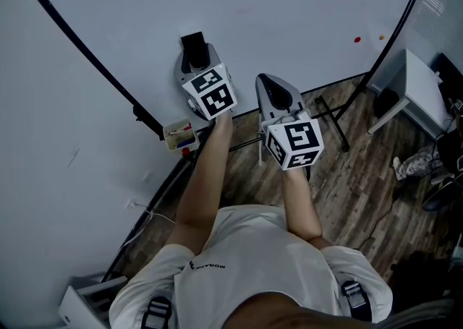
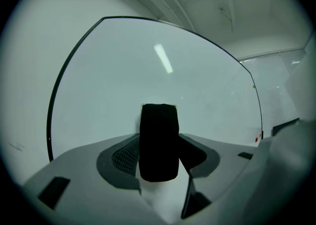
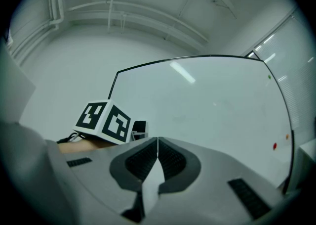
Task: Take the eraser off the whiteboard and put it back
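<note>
The black eraser (image 1: 192, 44) stands upright between the jaws of my left gripper (image 1: 195, 54), which is shut on it and holds it up to the whiteboard (image 1: 239, 9). Whether it touches the board I cannot tell. In the left gripper view the eraser (image 2: 159, 142) fills the gap between the pads, with the whiteboard (image 2: 148, 70) behind. My right gripper (image 1: 269, 83) hangs just to the right, jaws shut and empty, short of the board. The right gripper view shows its closed pads (image 3: 157, 142), the left gripper's marker cube (image 3: 103, 121) and the eraser (image 3: 139, 129).
A small box of markers (image 1: 179, 136) hangs on the board's lower frame. Small magnets (image 1: 357, 39) dot the board's right side. The board's black stand legs (image 1: 329, 114) spread over the wooden floor. A white table (image 1: 423, 92) stands at right, a white box (image 1: 83, 304) at bottom left.
</note>
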Demonstrator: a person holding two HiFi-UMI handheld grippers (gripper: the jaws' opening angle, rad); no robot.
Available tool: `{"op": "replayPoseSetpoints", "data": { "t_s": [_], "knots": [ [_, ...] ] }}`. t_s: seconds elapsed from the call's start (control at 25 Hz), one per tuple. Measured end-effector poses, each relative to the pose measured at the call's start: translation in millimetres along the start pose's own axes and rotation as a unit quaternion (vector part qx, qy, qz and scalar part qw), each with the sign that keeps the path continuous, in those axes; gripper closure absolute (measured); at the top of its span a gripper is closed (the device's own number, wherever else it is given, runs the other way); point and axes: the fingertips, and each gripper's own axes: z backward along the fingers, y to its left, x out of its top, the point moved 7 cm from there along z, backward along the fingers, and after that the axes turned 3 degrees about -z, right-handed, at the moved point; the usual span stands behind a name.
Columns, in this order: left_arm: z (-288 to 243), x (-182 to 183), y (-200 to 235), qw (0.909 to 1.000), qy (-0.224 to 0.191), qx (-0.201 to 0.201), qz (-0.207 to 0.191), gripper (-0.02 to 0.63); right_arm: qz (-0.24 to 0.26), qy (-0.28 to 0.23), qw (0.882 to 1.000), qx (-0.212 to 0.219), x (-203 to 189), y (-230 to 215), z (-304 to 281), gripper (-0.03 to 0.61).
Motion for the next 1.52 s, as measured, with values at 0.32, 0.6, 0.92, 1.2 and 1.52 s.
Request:
{"op": "replayPoseSetpoints", "data": {
  "t_s": [0.32,0.6,0.92,1.2,1.52],
  "knots": [
    [-1.9,2.6,-0.9,1.0,-0.004,0.004,-0.006,0.391,-0.002,-0.001,1.0,0.0,1.5,-3.8,-0.6,0.565],
    [-4.6,0.6,-3.0,1.0,-0.004,-0.004,-0.007,0.376,-0.002,-0.001,1.0,0.003,1.2,-4.5,-0.7,0.565],
    [-4.2,-2.6,-2.3,0.9999,0.0,-0.012,-0.004,0.342,-0.003,-0.003,1.0,0.001,2.3,-7.7,0.3,0.565],
    [4.1,-3.0,-3.0,0.9996,-0.007,-0.028,0.006,0.327,-0.003,-0.005,1.0,0.003,2.6,-5.2,0.2,0.565],
    [16.6,-0.6,-3.3,0.9996,-0.009,-0.026,-0.004,0.327,0.0,-0.007,1.0,0.003,7.2,-1.4,5.1,0.565]
  ]
}}
